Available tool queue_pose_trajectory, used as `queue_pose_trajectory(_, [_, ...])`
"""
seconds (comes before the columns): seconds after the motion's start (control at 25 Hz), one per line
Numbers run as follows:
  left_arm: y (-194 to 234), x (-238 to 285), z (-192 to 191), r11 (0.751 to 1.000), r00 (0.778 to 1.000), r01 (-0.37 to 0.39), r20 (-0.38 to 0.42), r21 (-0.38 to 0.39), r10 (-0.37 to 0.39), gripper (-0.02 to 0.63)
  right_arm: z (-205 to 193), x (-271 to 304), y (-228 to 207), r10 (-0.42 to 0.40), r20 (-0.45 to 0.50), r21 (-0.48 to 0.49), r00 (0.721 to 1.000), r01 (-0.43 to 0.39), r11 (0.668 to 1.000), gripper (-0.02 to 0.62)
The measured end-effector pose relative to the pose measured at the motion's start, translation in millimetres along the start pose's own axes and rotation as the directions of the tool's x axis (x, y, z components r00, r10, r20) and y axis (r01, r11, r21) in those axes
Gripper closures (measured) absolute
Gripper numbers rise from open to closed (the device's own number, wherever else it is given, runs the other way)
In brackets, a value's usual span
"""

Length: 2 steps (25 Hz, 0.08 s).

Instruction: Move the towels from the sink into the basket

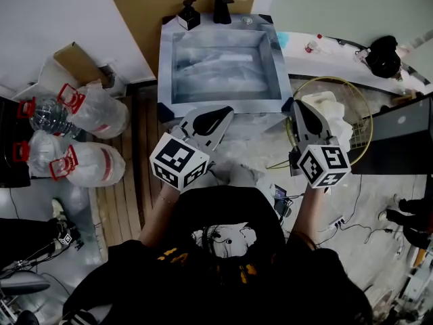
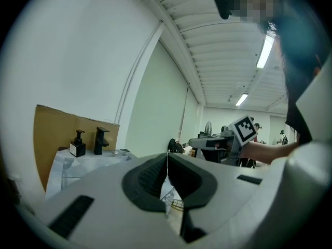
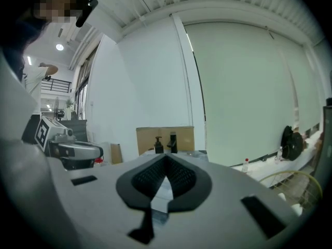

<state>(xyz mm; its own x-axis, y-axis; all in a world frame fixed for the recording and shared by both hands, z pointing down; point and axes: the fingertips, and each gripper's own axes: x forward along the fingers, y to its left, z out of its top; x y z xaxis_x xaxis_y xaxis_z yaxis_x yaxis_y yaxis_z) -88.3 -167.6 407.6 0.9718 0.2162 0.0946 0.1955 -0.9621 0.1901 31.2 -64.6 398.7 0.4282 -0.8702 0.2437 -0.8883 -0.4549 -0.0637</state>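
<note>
The sink stands ahead of me, its basin lined with pale crinkled film; I cannot tell whether a towel lies in it. To its right a round wire basket holds a heap of white towels. My left gripper hovers at the sink's front edge, and its jaws meet with nothing between them. My right gripper hangs between the sink's right front corner and the basket, shut and empty. The basket's rim shows at the right of the right gripper view.
A black soap dispenser and black faucet stand at the sink's back, with cardboard behind. Large water jugs lie on the floor at left. A small bottle and black bag sit on the ledge at right.
</note>
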Motion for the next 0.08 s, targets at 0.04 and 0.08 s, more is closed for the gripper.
queue_pose_trajectory(0.04, [-1.7, 0.4, -0.4, 1.000, 1.000, 0.002, -0.001, 0.001, -0.002, 0.598, 0.2, -2.0, -1.7, -0.003, 0.002, -0.001, 1.000, 0.003, 1.000, 0.592])
queue_pose_trajectory(0.08, [-3.4, 0.7, -0.9, 1.000, 1.000, 0.003, -0.002, 0.003, -0.003, 0.598, 0.3, -3.9, -3.3, -0.006, 0.003, -0.001, 1.000, 0.006, 1.000, 0.591])
